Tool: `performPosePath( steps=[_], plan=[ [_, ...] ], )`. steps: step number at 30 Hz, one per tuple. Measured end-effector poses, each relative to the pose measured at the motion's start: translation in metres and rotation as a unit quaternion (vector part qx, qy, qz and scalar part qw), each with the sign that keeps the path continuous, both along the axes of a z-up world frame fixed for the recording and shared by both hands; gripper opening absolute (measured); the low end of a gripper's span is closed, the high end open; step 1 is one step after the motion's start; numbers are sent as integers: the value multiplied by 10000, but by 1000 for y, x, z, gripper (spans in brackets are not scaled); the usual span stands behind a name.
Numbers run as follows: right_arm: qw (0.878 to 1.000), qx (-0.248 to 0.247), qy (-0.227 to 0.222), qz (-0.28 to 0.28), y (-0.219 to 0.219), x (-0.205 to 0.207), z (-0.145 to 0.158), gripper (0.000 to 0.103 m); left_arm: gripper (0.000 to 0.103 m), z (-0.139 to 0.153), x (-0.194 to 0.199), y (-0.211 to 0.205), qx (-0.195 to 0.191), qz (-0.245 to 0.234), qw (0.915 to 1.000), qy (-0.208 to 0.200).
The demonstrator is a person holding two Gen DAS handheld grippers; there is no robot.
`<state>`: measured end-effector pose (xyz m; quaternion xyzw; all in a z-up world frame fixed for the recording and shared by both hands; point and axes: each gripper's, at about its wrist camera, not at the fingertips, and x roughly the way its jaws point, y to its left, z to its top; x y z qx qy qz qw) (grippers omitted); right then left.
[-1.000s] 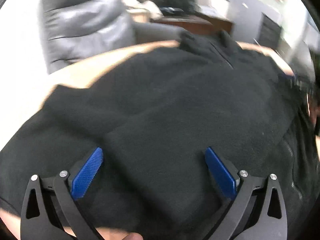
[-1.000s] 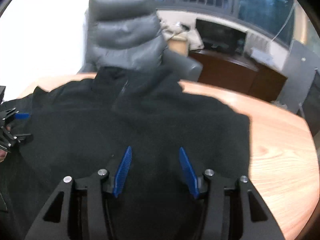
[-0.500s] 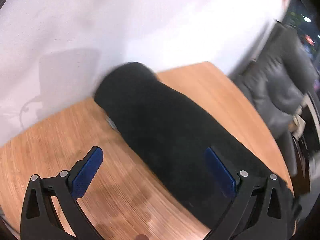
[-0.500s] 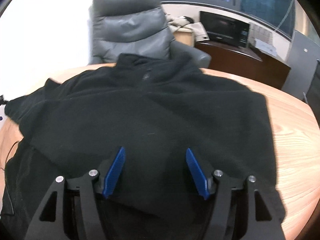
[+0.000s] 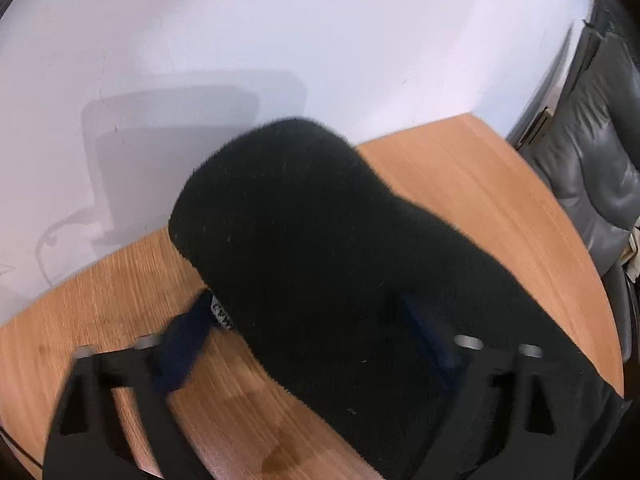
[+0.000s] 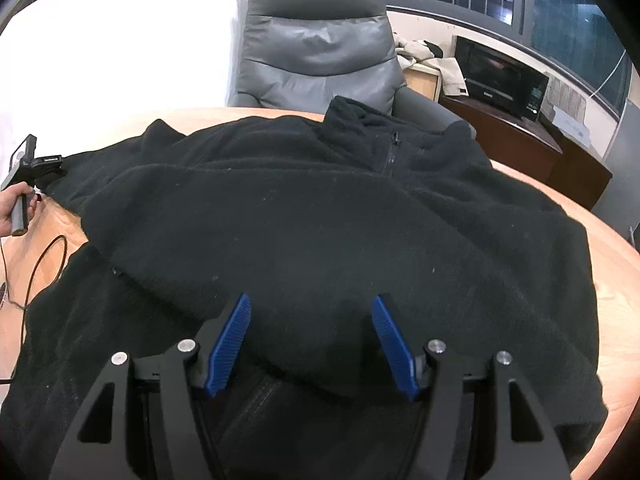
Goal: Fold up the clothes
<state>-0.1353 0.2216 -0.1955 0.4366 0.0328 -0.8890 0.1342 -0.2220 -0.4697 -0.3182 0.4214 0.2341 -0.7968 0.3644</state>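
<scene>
Lying between the spread left claw (image 5: 304, 344) fingers, a black fleece sleeve (image 5: 320, 248); right claw (image 6: 314, 344) spread above the jacket (image 6: 340, 240).

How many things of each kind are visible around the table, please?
Black fleece jacket: 1
Wooden table: 1
Grey leather chair: 1
Handheld tools: 2, left tool and right tool
Black microwave: 1
Black cable: 1
Total: 7

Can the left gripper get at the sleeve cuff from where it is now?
Probably yes. The sleeve lies on the table running between the left gripper's open fingers, cuff end just ahead, nothing blocking. The view is motion-blurred, so contact is unclear.
</scene>
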Motion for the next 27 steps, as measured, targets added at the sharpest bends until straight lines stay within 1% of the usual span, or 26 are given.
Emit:
performPosePath(
  steps=[1, 2, 3, 4, 6, 8, 10, 11, 12, 14, 16, 18, 19, 21, 24, 25, 26, 27],
  plan=[
    [10000, -21, -13, -23, 0, 2, 0, 68, 51, 3, -1, 1, -10, -13, 10000, -4],
    [10000, -50, -21, -48, 1, 4, 0, 68, 40, 6, -2, 0, 57, -37, 10000, 59],
    [9999, -85, -23, -69, 2, 6, 0, 68, 19, 9, -3, 0, 181, -65, 9997, 135],
    [9999, -115, -21, -87, 3, 8, 1, 68, 14, 12, -4, 0, 325, -106, 9992, 218],
    [9998, -152, 13, -92, 5, 13, 4, 68, 12, 26, -3, 7, 422, -188, 9980, 442],
    [9997, -202, 92, -87, 7, 19, 10, 68, 12, 54, -1, 27, 454, -458, 9941, 869],
    [9993, -295, 224, -101, 12, 26, 21, 68, 11, 85, 0, 51, 488, -764, 9877, 1276],
    [9989, -342, 290, -108, 15, 29, 26, 68, 11, 103, 0, 66, 512, -947, 9830, 1488],
    [9984, -410, 378, -127, 19, 33, 33, 68, 11, 124, -2, 89, 558, -1206, 9764, 1705],
    [9962, -595, 596, -208, 30, 40, 50, 68, 11, 156, -3, 137, 649, -1671, 9631, 2009],
    [9927, -827, 817, -309, 43, 47, 70, 68, 11, 184, -3, 202, 767, -2284, 9437, 2266],
    [9884, -1030, 1036, -408, 59, 53, 90, 68, 11, 208, -2, 270, 867, -2901, 9206, 2465],
    [9862, -1113, 1139, -453, 67, 56, 99, 68, 11, 214, -6, 308, 951, -3195, 9095, 2485],
    [9823, -1220, 1315, -542, 85, 63, 117, 68, 11, 213, 5, 385, 1094, -3692, 8905, 2423],
    [9754, -1412, 1557, -662, 118, 74, 139, 68, 11, 193, 9, 489, 1235, -4202, 8752, 2056],
    [9730, -1458, 1637, -722, 130, 77, 145, 68, 11, 177, 12, 521, 1254, -4361, 8713, 1870],
    [9712, -1486, 1685, -791, 142, 80, 148, 68, 11, 162, 21, 540, 1207, -4478, 8694, 1707],
    [9702, -1504, 1693, -859, 153, 81, 148, 68, 11, 147, 23, 559, 1242, -4555, 8678, 1552]
  ],
)
